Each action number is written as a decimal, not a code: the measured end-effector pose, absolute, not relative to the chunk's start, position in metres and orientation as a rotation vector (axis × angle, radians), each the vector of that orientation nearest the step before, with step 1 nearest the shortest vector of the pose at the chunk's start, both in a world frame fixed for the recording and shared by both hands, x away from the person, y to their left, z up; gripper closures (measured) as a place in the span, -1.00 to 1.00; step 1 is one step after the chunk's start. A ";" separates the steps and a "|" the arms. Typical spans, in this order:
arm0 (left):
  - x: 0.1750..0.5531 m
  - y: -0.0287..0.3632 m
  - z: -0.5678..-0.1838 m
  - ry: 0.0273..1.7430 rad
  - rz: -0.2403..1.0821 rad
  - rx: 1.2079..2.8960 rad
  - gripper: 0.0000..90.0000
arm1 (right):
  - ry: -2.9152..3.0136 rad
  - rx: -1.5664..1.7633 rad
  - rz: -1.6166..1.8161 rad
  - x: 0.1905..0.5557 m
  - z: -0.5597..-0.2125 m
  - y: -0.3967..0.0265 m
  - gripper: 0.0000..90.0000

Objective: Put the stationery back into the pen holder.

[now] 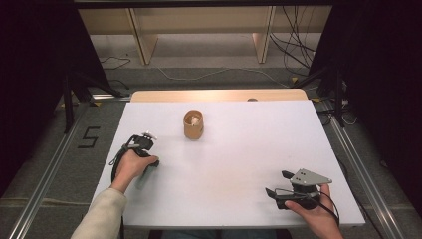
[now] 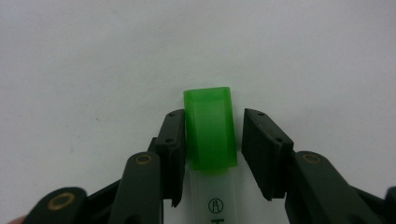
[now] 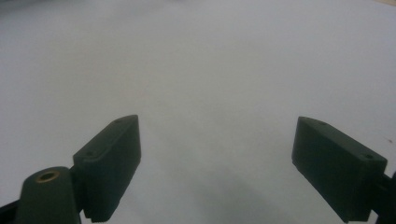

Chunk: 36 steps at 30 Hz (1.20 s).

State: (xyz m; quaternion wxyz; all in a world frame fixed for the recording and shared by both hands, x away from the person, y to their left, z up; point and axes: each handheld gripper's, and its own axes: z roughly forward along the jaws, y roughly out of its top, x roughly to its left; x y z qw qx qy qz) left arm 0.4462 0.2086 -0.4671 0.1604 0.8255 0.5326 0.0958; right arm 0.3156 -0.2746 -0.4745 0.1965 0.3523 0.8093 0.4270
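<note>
A highlighter lies on the white table top [image 2: 93, 70], with a translucent green cap [image 2: 208, 130] and a white barrel [image 2: 212, 196] bearing a small printed mark. My left gripper [image 2: 212, 140] straddles the cap. Its left pad rests against the cap's side and a narrow gap separates the right pad from it, so it is open. The person's left hand [image 1: 130, 167] holds this gripper near the table's left edge. At the front right corner my right gripper [image 1: 277, 183] lies low over the table, held in the right hand. In its own view the right gripper [image 3: 217, 163] is wide open over bare white surface.
A small round wooden cup [image 1: 193, 124] with something pale inside stands at the middle back of the table [image 1: 239, 149]. Beyond the far edge are a wooden strip [image 1: 219, 95], shelf legs and loose cables on the floor. Metal rails run along both sides.
</note>
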 end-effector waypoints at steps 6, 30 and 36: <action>0.446 0.209 -0.467 1.528 0.275 2.350 0.44 | 2.266 0.986 1.196 0.316 -0.474 -0.275 -0.63; 0.444 0.212 -0.463 1.543 0.285 2.280 0.49 | 2.268 0.985 1.194 0.315 -0.474 -0.275 -0.63; 0.443 0.211 -0.459 1.498 0.311 2.256 0.49 | 2.268 0.978 1.195 0.316 -0.474 -0.275 -0.63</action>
